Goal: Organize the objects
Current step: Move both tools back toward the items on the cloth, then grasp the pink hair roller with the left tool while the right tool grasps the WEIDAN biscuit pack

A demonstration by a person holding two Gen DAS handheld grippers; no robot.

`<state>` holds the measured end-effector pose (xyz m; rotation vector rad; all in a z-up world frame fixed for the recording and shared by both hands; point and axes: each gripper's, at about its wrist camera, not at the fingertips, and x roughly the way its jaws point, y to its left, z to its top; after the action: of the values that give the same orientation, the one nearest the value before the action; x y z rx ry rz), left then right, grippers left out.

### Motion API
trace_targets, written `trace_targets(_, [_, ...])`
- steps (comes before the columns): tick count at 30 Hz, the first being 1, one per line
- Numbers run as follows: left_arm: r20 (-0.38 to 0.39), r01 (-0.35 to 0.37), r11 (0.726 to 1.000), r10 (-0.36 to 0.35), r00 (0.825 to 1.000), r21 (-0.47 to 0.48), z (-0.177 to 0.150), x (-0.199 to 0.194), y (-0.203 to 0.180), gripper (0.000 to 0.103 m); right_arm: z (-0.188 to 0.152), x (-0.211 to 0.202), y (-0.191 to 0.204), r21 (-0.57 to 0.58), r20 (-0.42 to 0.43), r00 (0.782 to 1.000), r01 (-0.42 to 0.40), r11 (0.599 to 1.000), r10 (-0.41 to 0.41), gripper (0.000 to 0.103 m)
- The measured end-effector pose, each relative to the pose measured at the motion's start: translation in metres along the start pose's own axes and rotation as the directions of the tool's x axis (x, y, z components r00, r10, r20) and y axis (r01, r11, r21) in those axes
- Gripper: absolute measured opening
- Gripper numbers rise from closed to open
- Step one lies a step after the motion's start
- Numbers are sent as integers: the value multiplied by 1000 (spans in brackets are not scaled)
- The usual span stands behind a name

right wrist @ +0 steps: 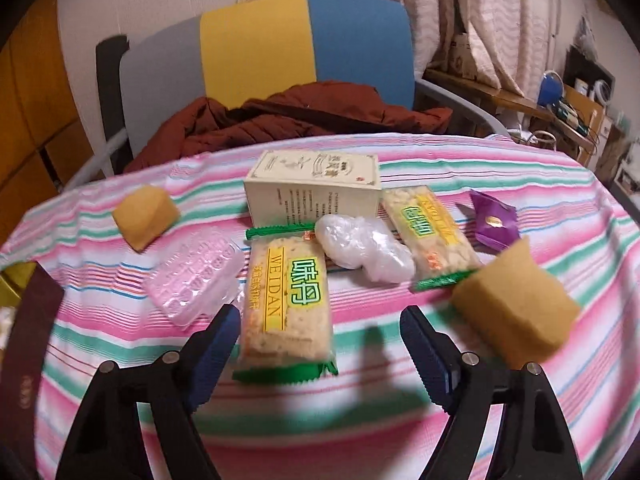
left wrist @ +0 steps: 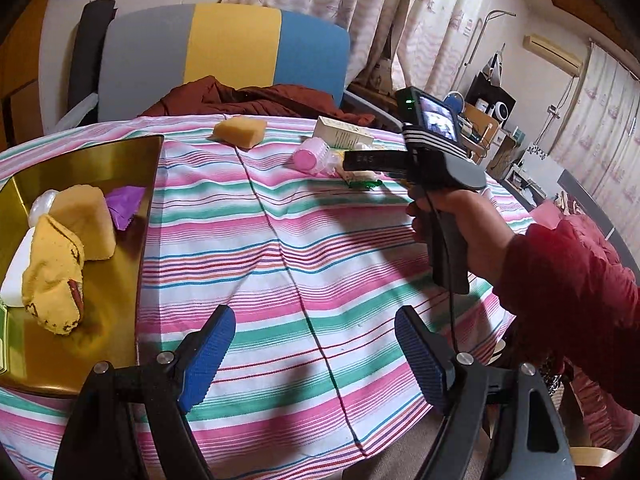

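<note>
In the right wrist view my right gripper (right wrist: 318,316) is open, low over the striped tablecloth (right wrist: 360,432). A green-edged snack packet (right wrist: 288,312) lies flat between its fingers, close to the left pad; the right pad is well apart from it. Beyond lie a second snack packet (right wrist: 432,236), a crumpled white plastic wrap (right wrist: 364,252), a cream box (right wrist: 316,188), a purple packet (right wrist: 494,224), two yellow sponges (right wrist: 516,312) (right wrist: 144,216) and a clear pink container (right wrist: 196,280). My left gripper (left wrist: 314,320) is open and empty beside the gold tray (left wrist: 120,168).
The tray holds a sponge (left wrist: 86,224), a yellow sock (left wrist: 54,276), a purple packet (left wrist: 124,206) and white items. A hand in a red sleeve (left wrist: 568,280) holds the right gripper (left wrist: 356,166) over the far items. A chair (left wrist: 224,48) with a brown jacket (left wrist: 256,98) stands behind the table.
</note>
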<state>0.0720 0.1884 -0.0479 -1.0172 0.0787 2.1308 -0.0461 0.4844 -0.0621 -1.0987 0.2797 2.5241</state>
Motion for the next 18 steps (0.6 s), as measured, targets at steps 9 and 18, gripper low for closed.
trace_targets(9, [-30,1,1000,0,1000,5,13,19,-11,83,4,26,9,-20,-61,998,-20,1000,19,71])
trace_targets(18, [-63,-40,999,41,997,25,34,45,-16,83,-7,12,-2,6,-52,997,-52,999,53,48])
